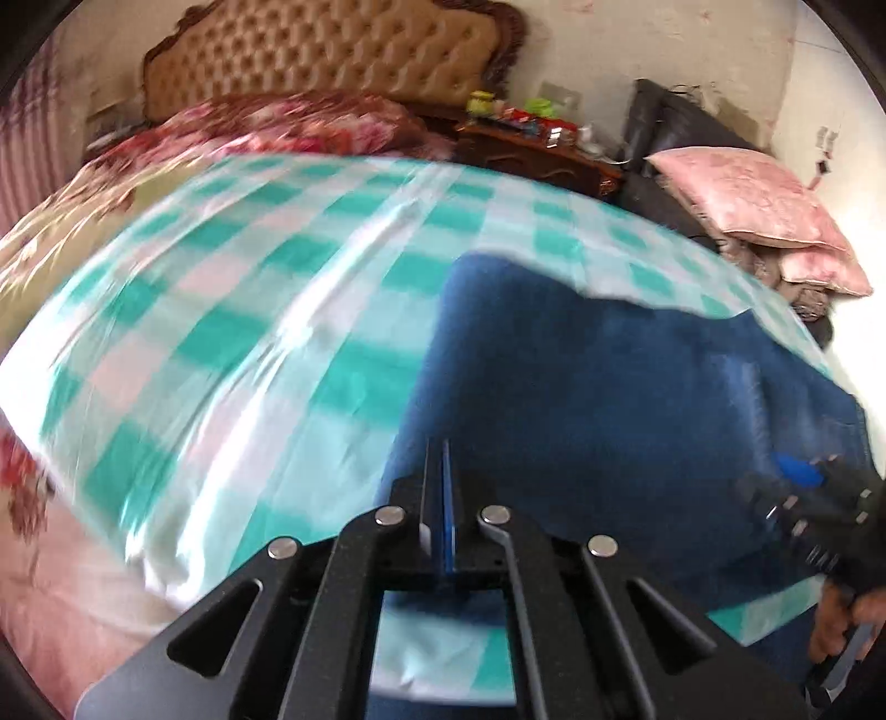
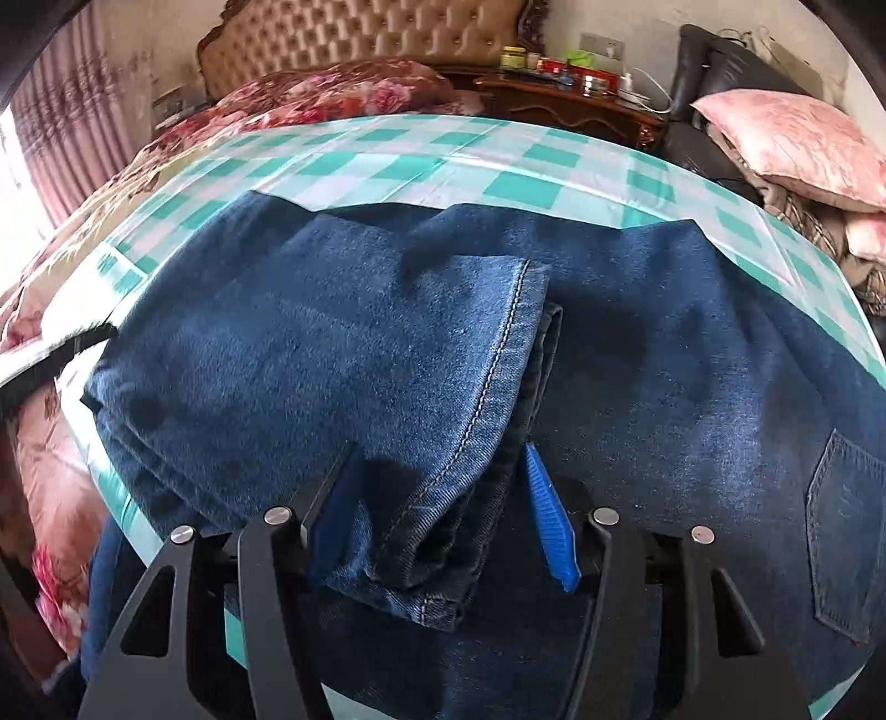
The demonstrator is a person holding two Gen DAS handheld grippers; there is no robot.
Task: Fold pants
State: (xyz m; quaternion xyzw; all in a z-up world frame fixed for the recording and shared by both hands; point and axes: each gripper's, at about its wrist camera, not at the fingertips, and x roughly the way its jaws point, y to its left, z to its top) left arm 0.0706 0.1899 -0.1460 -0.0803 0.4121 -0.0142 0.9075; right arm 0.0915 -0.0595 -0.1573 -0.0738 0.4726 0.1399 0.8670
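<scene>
Bedroom scene: blue denim pants (image 2: 343, 343) lie spread on a bed under a teal and white checked sheet (image 2: 531, 177). One leg is folded back across the rest of the garment, so its stitched hem (image 2: 498, 365) runs down the middle of the right wrist view, with a back pocket (image 2: 841, 531) showing at the lower right.

That hem end lies between the 2 blue fingers (image 2: 545, 515) of the right gripper (image 2: 443, 526), which stand fairly wide apart; the right finger is clear of the cloth, the left one just beside it, so nothing is pinched.

In the blurred left wrist view, the left gripper (image 1: 440, 498) hangs over the pants' left edge with its fingers pressed flat together and no cloth between them. A hand (image 1: 841, 615) holding the other gripper shows at the lower right there.

Around the sheet is a pink floral quilt (image 2: 50, 487). Beyond stand a tufted tan headboard (image 2: 365, 39), a dark wooden nightstand (image 2: 576, 105) crowded with small jars, and a pink pillow (image 2: 792, 144) on a dark chair.
</scene>
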